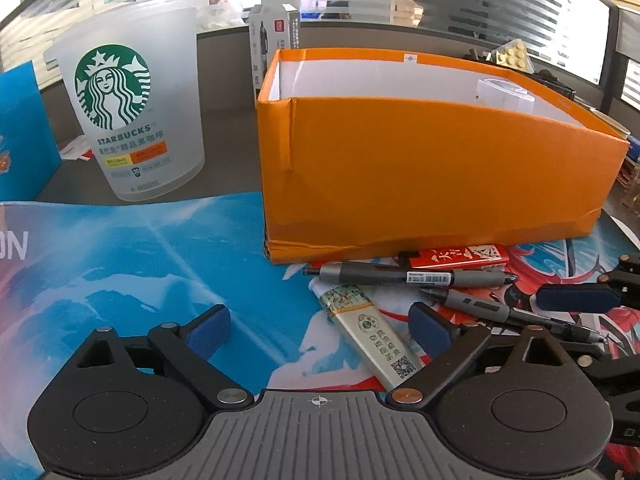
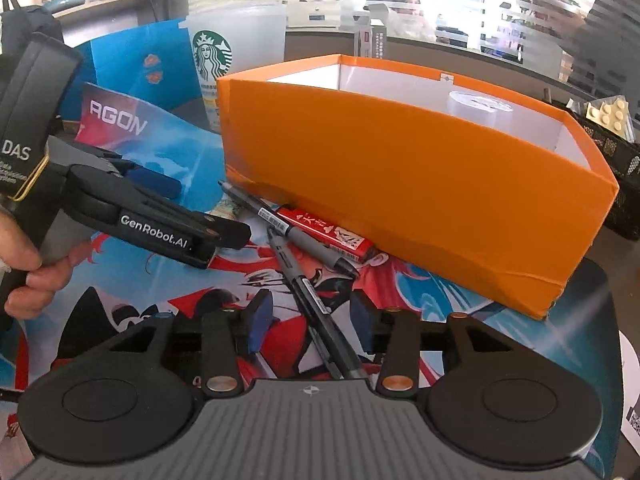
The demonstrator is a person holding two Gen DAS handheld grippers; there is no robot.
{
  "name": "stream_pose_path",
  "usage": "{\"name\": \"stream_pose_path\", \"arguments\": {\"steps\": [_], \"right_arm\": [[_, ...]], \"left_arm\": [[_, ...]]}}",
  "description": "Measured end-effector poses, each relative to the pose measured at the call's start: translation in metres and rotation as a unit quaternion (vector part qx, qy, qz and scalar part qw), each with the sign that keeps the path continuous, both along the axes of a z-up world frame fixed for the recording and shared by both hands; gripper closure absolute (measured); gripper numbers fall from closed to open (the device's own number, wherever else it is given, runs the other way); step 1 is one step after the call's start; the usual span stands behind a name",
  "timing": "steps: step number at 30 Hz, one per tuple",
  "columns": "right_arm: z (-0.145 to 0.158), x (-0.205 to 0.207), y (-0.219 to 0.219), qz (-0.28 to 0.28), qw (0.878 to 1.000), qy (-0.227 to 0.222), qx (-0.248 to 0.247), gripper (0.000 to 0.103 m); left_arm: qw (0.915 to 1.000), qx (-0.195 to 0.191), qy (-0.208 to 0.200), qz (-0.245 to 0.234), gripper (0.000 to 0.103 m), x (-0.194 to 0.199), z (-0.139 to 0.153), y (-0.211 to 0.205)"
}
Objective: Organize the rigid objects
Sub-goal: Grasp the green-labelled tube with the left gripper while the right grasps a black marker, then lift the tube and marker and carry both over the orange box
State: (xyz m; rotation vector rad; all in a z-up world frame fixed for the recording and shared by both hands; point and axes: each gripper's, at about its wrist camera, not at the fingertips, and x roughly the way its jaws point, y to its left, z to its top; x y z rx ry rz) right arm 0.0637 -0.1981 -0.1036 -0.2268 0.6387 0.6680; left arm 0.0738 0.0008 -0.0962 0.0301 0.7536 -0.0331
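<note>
Right gripper (image 2: 310,322): jaws part spread, grey pen (image 2: 320,308) between blue pads, no pad touching it; pen's near end hidden under gripper body. Left gripper (image 1: 320,326): jaws wide, nothing pinched; flat silver packet (image 1: 372,336) on mat between them. Second pen (image 2: 288,228) and red packet (image 2: 328,232) lie against orange cardboard box (image 2: 400,184). Inside box: white cylinder (image 2: 476,110), half hidden by wall. Frosted plastic cup (image 1: 132,96) stands left of box.
</note>
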Motion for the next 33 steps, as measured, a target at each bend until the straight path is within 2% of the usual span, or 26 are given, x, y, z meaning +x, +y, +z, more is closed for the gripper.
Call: {"name": "stream_pose_path", "arguments": {"steps": [1,3,5,6,7,9,23,28,33], "right_arm": [[0.000,-0.001,0.002,0.001,1.000,-0.002,0.000,0.072],[0.000,-0.003,0.005,-0.003,1.000,-0.004,0.001,0.076],[0.000,-0.005,0.007,-0.007,1.000,-0.003,-0.002,0.080],[0.001,-0.006,0.008,-0.011,1.000,-0.002,-0.003,0.083],[0.001,-0.006,0.009,-0.016,1.000,-0.001,-0.004,0.086],[0.002,-0.008,0.010,-0.023,1.000,-0.001,-0.007,0.088],[0.003,-0.018,0.019,-0.048,0.999,0.011,-0.001,0.093],[0.007,-0.020,0.018,-0.055,0.998,0.011,0.012,0.094],[0.012,-0.027,0.014,-0.064,0.998,0.005,0.030,0.094]], "left_arm": [[1.0000,0.000,-0.002,-0.004,0.016,-0.001,0.001,-0.001],[0.9999,-0.001,-0.007,-0.009,0.031,-0.004,0.003,-0.001],[0.9998,0.000,-0.010,-0.015,0.055,-0.006,0.005,-0.001],[0.9998,0.000,-0.011,-0.016,0.061,-0.007,0.006,-0.001],[0.9998,0.000,-0.012,-0.016,0.072,-0.008,0.006,0.000],[0.9998,-0.001,-0.013,-0.013,0.082,-0.009,0.007,0.003],[0.9996,-0.013,-0.012,-0.019,0.083,-0.026,0.008,0.019],[0.9993,-0.025,-0.006,-0.027,0.083,-0.030,0.010,0.023],[0.9990,-0.026,-0.019,-0.032,0.083,-0.036,0.021,0.026]]}}
